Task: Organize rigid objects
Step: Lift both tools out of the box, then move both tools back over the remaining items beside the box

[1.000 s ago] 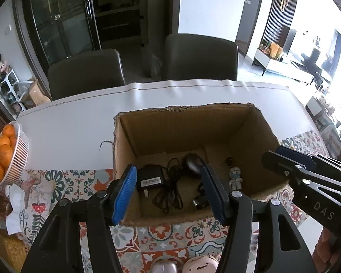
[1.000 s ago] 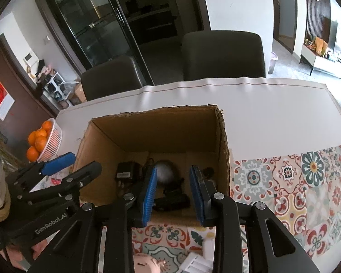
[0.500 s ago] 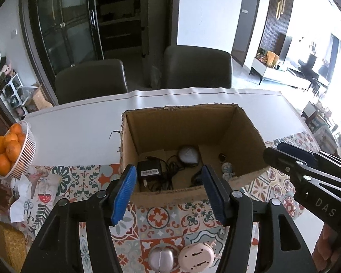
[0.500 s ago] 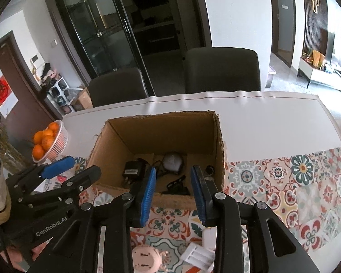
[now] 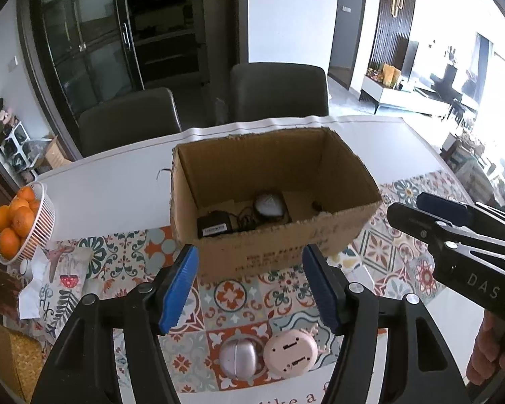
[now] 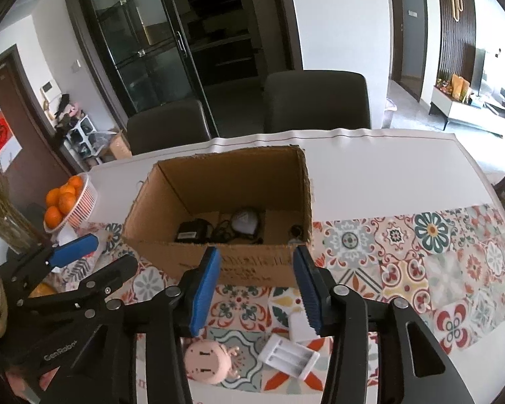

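Cardboard box (image 5: 279, 256) frame centre holds black adapter (image 5: 213, 225), grey mouse (image 5: 269, 203); pink gadget (image 5: 290, 350), silver mouse (image 5: 237, 358), white battery tray (image 6: 288, 355) remain outside, lower frame; left gripper (image 5: 249, 289), right gripper (image 6: 256, 291) just opening, both empty

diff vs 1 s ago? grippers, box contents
Both grippers have backed away from the cardboard box. The left gripper and right gripper have just been opening, with nothing between their jaws. The pink gadget and white battery holder are now in view. The black adapter and grey mouse stayed put.
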Demonstrator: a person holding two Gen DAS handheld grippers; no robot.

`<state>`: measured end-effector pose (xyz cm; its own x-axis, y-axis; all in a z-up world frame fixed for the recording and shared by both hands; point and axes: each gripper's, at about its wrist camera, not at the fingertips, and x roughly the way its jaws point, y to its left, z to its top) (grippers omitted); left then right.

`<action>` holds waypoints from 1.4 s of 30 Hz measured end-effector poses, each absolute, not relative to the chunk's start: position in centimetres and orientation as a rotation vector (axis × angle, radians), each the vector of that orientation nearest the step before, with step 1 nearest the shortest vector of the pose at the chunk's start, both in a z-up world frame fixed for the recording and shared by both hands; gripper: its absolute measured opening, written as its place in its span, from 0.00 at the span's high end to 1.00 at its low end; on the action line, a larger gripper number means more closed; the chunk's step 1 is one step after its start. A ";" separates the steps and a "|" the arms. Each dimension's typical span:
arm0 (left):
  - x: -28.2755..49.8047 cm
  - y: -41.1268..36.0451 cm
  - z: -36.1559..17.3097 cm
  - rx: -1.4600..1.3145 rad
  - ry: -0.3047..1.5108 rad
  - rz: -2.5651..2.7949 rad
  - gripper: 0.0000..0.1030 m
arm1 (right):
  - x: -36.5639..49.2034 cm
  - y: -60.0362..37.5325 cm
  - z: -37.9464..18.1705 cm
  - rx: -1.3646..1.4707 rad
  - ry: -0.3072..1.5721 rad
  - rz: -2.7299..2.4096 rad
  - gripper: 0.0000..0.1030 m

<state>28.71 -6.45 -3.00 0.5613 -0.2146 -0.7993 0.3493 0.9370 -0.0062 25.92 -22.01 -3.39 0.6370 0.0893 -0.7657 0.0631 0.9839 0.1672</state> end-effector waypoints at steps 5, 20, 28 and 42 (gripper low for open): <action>27.7 -6.4 -3.8 0.172 0.944 -0.360 0.37 | 24.8 -21.9 -4.1 0.199 0.899 0.009 0.49; 25.3 -6.5 -6.3 0.231 0.998 -0.428 0.32 | 22.1 -21.6 -6.9 0.255 0.950 -0.011 0.35; 24.3 -6.9 -7.8 0.287 1.028 -0.475 0.32 | 21.0 -21.7 -8.6 0.280 0.982 -0.033 0.29; 22.7 -7.9 -10.7 0.389 1.081 -0.597 0.32 | 19.5 -22.1 -12.2 0.330 1.058 -0.077 0.20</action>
